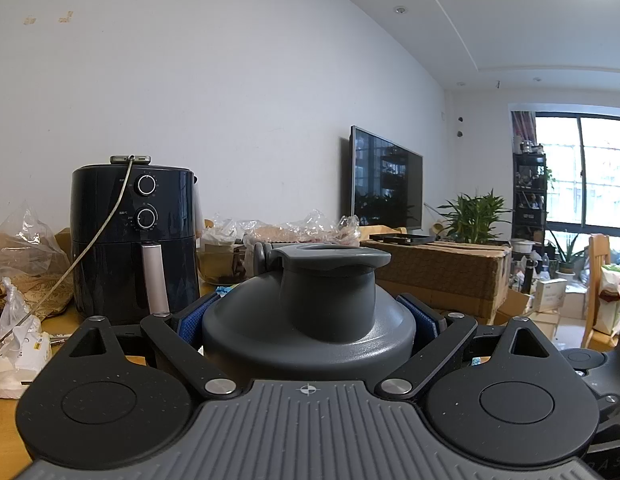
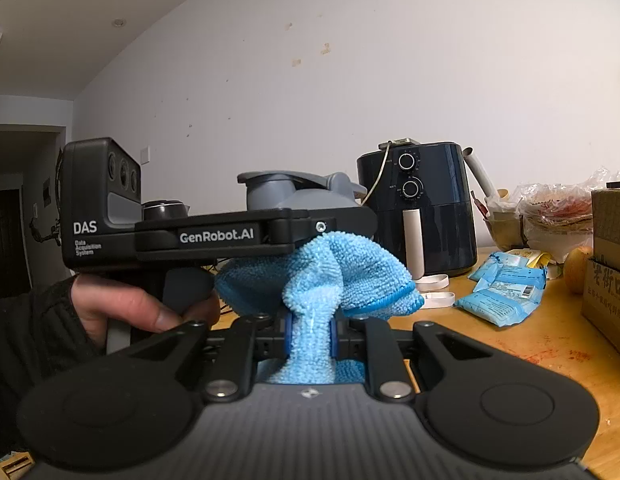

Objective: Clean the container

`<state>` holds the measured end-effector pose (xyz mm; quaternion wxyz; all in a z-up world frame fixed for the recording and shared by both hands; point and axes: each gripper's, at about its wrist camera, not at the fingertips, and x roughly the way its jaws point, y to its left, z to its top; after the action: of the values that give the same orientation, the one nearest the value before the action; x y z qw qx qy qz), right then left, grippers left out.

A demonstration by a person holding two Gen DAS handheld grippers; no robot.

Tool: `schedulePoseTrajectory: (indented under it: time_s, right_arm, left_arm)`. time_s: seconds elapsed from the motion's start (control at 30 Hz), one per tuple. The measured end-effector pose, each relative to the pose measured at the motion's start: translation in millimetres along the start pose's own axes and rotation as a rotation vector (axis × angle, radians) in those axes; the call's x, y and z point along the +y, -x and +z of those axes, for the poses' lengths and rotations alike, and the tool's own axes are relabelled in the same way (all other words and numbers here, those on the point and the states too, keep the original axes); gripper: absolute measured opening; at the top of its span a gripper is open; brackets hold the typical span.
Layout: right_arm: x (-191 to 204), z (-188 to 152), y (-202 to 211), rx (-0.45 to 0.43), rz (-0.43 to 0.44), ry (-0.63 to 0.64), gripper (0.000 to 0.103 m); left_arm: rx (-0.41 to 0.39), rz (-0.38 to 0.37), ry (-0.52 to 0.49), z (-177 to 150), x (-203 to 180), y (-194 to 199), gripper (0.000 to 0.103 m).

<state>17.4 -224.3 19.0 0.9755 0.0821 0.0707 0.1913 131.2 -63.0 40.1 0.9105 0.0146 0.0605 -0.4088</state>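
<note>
Each hand-held gripper has the same build: a grey ribbed plate near the camera, with a small crosshair mark in its middle, and two broad black lobes at the sides, each with a round raised disc. Black link bars with silver rivets run forward to the fingers, which carry blue pads [image 1: 188, 322].

Seen from the side in the right wrist view, the left hand-held gripper [image 2: 321, 236] is a black body with a grey panel, three round lenses, and white lettering "DAS", "Data Acquisition System" and "GenRobot.AI". A small screw sits near its front end. The person's left hand [image 2: 150, 304] comes out of a dark ribbed knitted sleeve [image 2: 30, 320].
</note>
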Motion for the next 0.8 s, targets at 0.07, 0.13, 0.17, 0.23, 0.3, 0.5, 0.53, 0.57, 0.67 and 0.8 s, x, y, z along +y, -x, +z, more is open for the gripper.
schedulePoseTrajectory:
  time_s: [0.07, 0.13, 0.17, 0.23, 0.3, 0.5, 0.53, 0.57, 0.67, 0.8]
  right_arm:
    - [0.0, 0.0, 0.3, 0.001, 0.0, 0.0, 0.011]
    - [-0.1, -0.2, 0.5, 0.0, -0.001, -0.002, 0.011]
    - [-0.2, -0.3, 0.6, 0.0, -0.001, -0.003, 0.011]
    - [-0.4, -0.5, 0.7, 0.0, -0.001, -0.003, 0.012]
    - [-0.6, -0.7, 0.8, -0.001, 0.0, -0.003, 0.012]
    - [1.6, -0.8, 0.7, 0.008, -0.006, 0.007, 0.012]
    - [1.5, -0.9, 0.8, 0.009, -0.005, 0.008, 0.012]
    - [1.1, -1.0, 1.1, 0.01, -0.005, 0.006, 0.012]
    - [1.2, -1.5, 1.4, 0.012, -0.005, 0.008, 0.012]
    - [1.5, -3.0, 4.3, 0.012, -0.004, 0.007, 0.012]
  left_arm:
    - [0.0, 0.0, 0.002, 0.0, 0.0, -0.1, 0.095]
    - [0.0, 0.001, 0.002, 0.1, 0.0, -0.1, 0.095]
    - [0.0, 0.001, 0.003, 0.2, 0.0, -0.2, 0.095]
    - [0.0, 0.001, 0.003, 0.4, 0.0, -0.4, 0.095]
    - [0.0, 0.001, 0.003, 0.4, -0.2, -0.6, 0.095]
    - [-0.003, 0.001, 0.001, -0.1, -0.1, -0.3, 0.095]
    - [-0.003, 0.001, 0.001, -0.4, 0.0, -0.3, 0.095]
    - [-0.003, 0.001, 0.001, -0.8, 0.1, -0.2, 0.095]
    - [-0.003, 0.001, 0.001, -1.2, -0.1, -0.1, 0.095]
    - [-0.002, 0.001, 0.002, -1.3, 0.0, 0.0, 0.095]
